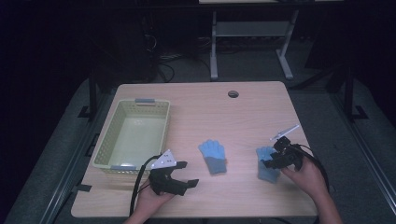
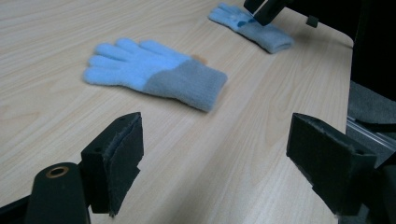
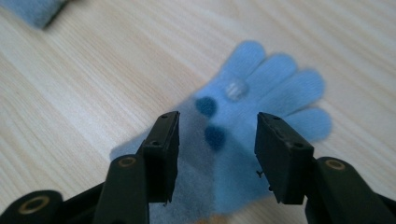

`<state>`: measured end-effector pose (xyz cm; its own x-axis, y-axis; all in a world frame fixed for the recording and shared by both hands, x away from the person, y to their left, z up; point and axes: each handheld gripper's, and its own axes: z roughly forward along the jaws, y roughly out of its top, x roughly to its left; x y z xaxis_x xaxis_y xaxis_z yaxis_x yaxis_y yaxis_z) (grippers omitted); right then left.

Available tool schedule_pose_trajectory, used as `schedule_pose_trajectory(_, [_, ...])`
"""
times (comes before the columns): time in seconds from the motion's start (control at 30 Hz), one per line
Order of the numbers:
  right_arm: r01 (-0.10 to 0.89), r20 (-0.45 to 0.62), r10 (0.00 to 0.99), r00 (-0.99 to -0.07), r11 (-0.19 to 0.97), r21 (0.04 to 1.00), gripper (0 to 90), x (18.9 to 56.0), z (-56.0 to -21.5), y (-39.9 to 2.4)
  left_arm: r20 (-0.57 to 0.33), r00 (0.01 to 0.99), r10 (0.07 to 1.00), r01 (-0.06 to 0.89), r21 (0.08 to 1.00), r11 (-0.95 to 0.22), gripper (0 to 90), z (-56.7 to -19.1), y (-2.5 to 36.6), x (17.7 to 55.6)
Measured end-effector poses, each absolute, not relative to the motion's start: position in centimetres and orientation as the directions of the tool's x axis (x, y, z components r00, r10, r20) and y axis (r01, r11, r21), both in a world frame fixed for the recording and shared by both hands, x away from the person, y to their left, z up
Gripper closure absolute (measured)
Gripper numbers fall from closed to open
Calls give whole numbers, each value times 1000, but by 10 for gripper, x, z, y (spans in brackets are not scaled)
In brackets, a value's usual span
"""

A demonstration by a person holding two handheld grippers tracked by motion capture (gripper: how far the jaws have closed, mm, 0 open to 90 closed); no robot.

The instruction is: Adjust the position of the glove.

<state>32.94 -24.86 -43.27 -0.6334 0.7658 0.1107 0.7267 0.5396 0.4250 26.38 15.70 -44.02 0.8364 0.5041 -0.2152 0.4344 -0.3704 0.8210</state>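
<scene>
The high view is looking dim, with dark surroundings around the lit table (image 1: 252,112). In the right gripper view the glove (image 3: 261,116) is appearing blurred and soft.

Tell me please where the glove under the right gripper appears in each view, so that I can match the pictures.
High view: the right-hand glove lies at lower right on the table, partly under the right gripper.
Left gripper view: it lies at top right, behind the middle glove.
Right gripper view: it lies in the centre, between the jaws.
Shared landmark: the middle glove's grey cuff.
</scene>
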Motion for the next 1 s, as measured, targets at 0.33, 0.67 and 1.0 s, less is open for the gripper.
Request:
schedule_pose_trajectory(0.33, [738, 95, 766, -636, 568, 364, 570, 336, -443, -243, -220, 832, 509, 439, 822, -362, 189, -440, 159, 264])
schedule_pose_trajectory(0.67, [740, 44, 783, -621, 567, 363, 668, 335, -443, -240, -220, 832, 509, 438, 825, -359, 194, -439, 159, 263])
schedule_pose_trajectory(1.0, [765, 64, 810, -583, 521, 380, 790, 336, -444, -244, -241, 823, 514, 454, 823, -341, 195, -440, 161, 265])
